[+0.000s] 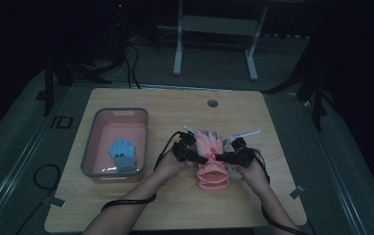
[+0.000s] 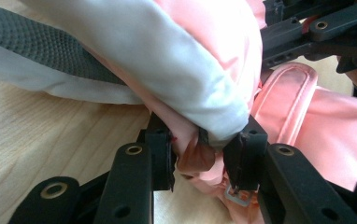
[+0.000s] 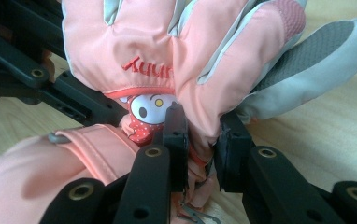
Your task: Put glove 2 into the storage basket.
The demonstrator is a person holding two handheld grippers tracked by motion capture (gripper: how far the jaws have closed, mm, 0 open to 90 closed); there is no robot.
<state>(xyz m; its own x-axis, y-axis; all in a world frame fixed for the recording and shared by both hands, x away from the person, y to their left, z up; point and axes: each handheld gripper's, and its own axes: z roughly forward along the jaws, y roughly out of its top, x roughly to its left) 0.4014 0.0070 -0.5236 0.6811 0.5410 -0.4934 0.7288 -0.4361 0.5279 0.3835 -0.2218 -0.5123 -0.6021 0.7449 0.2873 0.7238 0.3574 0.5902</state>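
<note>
Claws [image 1: 196,157] [image 1: 222,157] pinching pink glove [image 1: 211,161]

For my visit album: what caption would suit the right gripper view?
Right gripper pinching a pink glove at its wrist on the wooden table.

I see open bench [image 1: 253,112] beyond and right of the pink glove [image 1: 210,161]; left of the glove, the grey bin [image 1: 88,147] holding a blue glove [image 1: 121,154] blocks passage.
</note>
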